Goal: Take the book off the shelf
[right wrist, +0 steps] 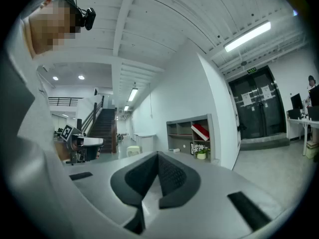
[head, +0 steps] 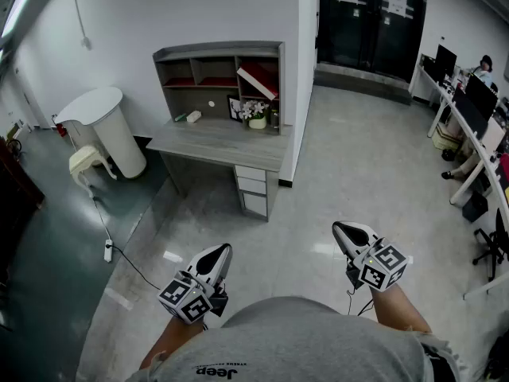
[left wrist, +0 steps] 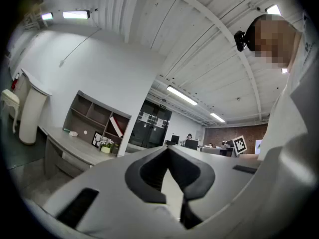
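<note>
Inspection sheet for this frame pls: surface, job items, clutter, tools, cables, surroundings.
Surface: grey desk, mostly bare.
Job's things: red-and-white book leaning tilted in the right-hand compartment of the shelf.
Clutter: flower pot, picture frame, small white item on the desk.
Tools: left tool and right tool both shut, empty, far from the desk.
Cables: power strip with cord on the floor.
Surroundings: white bin, black doors, monitors.

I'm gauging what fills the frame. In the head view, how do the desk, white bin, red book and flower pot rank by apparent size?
Largest to smallest:
1. desk
2. white bin
3. red book
4. flower pot
All stand about equally far from the camera, so nearness hardly skews this.
</note>
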{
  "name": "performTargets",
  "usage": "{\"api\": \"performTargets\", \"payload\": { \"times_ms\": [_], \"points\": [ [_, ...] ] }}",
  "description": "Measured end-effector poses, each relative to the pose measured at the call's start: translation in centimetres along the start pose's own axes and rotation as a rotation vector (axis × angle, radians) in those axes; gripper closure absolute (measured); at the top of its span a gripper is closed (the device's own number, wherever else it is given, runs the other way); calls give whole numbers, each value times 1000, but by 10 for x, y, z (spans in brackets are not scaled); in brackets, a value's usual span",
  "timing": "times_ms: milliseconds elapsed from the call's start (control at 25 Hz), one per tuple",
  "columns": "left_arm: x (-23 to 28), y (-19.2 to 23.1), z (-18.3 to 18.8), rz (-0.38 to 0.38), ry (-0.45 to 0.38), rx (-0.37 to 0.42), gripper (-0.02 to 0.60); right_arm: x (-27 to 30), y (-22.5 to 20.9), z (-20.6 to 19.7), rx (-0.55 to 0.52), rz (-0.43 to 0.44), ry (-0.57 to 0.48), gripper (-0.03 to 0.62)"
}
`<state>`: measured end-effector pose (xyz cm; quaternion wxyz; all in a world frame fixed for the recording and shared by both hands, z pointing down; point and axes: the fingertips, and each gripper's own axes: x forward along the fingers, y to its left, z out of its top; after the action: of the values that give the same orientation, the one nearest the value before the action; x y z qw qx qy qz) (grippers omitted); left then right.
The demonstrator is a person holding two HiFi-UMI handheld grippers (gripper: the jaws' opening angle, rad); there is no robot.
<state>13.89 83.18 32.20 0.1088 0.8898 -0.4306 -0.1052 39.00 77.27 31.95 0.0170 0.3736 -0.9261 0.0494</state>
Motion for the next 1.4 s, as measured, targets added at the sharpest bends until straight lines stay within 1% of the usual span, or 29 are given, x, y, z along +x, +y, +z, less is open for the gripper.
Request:
{"api": "performTargets", "payload": {
  "times_ms": [200,600,800,920,1120,1280,1400],
  "points": [
    [2,-6,-2,-5,1,0,566,-6,-3,1,-11,-2,-1,588],
    [9,-4,-5,-8,-5,-12,566,-6,-9,0,-29,-12,8,588],
    [20,-5,-2,-9,-3,-16,566,-8,-26,4,10,-34,-2,586],
    [30,-9,-6,-5,1,-18,566,-14,-37,4,16,-38,-4,585],
    [62,-26,-10,-1,2,-14,566,-28,-65,8,5,-23,2,583],
    [99,-44,-17,0,0,-13,566,-47,-103,4,-3,-10,2,583],
    [128,-57,-26,-3,-1,-27,566,-63,-132,3,-4,-12,5,583]
  ]
}}
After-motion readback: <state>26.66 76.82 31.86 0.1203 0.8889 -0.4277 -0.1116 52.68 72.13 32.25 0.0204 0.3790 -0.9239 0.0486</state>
